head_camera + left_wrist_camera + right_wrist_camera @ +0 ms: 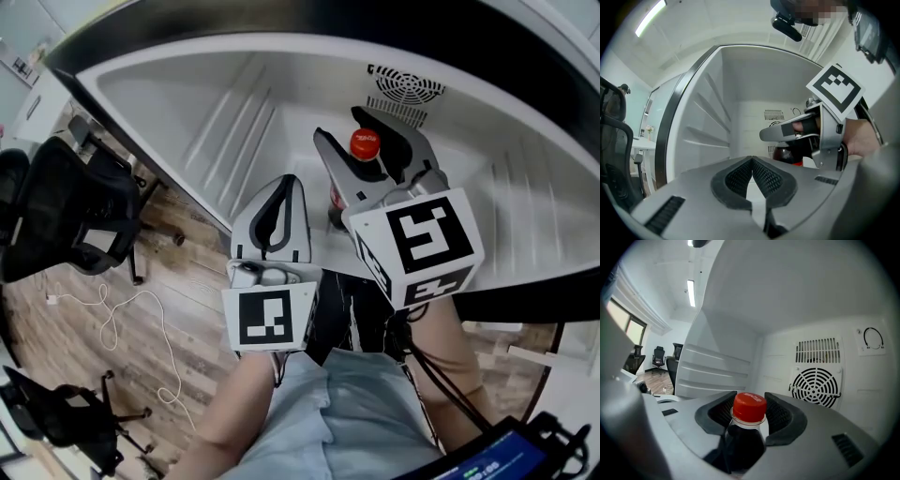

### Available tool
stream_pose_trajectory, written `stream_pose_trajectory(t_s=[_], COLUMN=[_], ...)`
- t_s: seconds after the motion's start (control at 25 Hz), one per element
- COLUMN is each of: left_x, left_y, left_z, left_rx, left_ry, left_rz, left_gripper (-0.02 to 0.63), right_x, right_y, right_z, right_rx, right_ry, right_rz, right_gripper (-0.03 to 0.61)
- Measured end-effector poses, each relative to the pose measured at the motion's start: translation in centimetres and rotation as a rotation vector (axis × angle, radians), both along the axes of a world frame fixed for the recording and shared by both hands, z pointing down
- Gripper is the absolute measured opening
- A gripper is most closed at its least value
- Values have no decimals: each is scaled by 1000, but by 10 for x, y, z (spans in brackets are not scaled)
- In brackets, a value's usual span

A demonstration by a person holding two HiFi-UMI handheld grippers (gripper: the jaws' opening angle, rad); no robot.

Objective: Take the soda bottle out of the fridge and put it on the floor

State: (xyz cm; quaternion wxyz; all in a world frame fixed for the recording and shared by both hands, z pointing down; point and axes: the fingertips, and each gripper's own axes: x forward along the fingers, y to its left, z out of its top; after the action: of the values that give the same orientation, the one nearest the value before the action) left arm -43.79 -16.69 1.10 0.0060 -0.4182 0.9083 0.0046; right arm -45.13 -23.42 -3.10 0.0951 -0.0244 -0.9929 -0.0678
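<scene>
Both handheld units look like the same build tbh: the left gripper [286, 183] and the right gripper [364, 141] have smooth light-grey plastic shells that taper into two curved jaws. Each jaw is lined with black pads [736, 180] that have a fine grid texture, kinda like mesh. Further back on the shell there are small dark ribbed slots [665, 213] moulded in. Each unit carries a white box with chunky black square markers on its faces, the left cube [270, 319] and the right cube [422, 246]. Thin black cables [441, 380] trail off the right one. The person's wearing light blue bottoms [347, 412], shorts or jeans, can't tell which
</scene>
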Motion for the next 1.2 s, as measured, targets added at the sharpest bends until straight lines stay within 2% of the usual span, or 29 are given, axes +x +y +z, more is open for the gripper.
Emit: stream_pose_trajectory(t_s=[0.36,0.68,1.2], left_x=[-4,2,39], left_y=[12,25,46], left_z=[-10,-16,-59], left_rx=[-1,3,12], left_ry=[12,22,17], left_rz=[-33,-33,110], left_gripper=[11,11,11], right_x=[-4,10,65], right_y=[4,8,44], right_z=[1,-6,-39], right_rx=[41,43,44], right_ry=[55,56,62], right_rz=[-27,-6,79], right_gripper=[137,106,100])
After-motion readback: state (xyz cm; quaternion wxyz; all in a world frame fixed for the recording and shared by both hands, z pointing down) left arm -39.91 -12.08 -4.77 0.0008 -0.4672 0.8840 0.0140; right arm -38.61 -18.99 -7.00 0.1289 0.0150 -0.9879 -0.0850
